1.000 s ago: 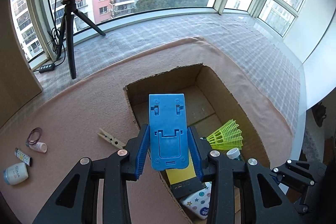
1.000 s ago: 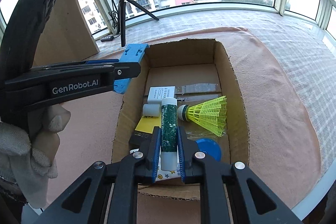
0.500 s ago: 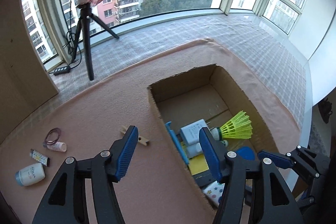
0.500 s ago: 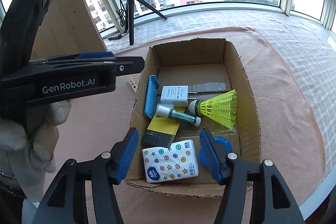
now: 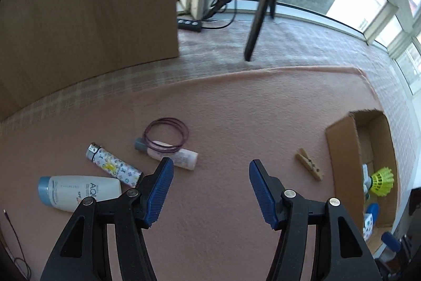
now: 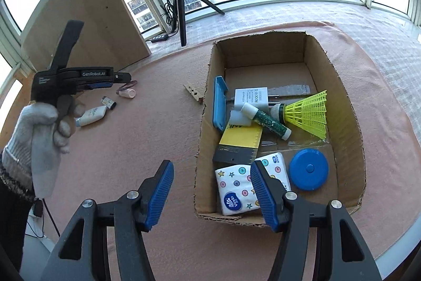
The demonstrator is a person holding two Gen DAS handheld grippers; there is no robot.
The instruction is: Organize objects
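The left gripper (image 5: 210, 185) hangs spread wide and empty over the pink-covered counter (image 5: 236, 109), and the loose things lie just ahead of it and to its left: a small pink bottle (image 5: 173, 154) with a purple hair tie (image 5: 166, 134) draped over it, a patterned lighter (image 5: 113, 168) beside that, and a white lotion bottle (image 5: 79, 192) furthest left, near the left finger. A wooden clothespin (image 5: 309, 167) lies ahead to the right, between the gripper and the cardboard box (image 5: 342, 146). The crowding is the main risk: closing on the pink bottle could snag the hair tie or nudge the lighter, and a round bottle lying on its side may roll or squirt out from between the blue pads if caught off-centre. The flat clothespin looks hard to pinch without scraping the cloth and bunching it. The right gripper (image 6: 211, 192) is likewise spread and empty, its right finger over the near edge of the box above a tissue pack (image 6: 236, 191); the box already holds a yellow shuttlecock (image 6: 307, 112) and a blue stand (image 6: 219, 102) among other things, so anything dropped carelessly may bounce off that pile.
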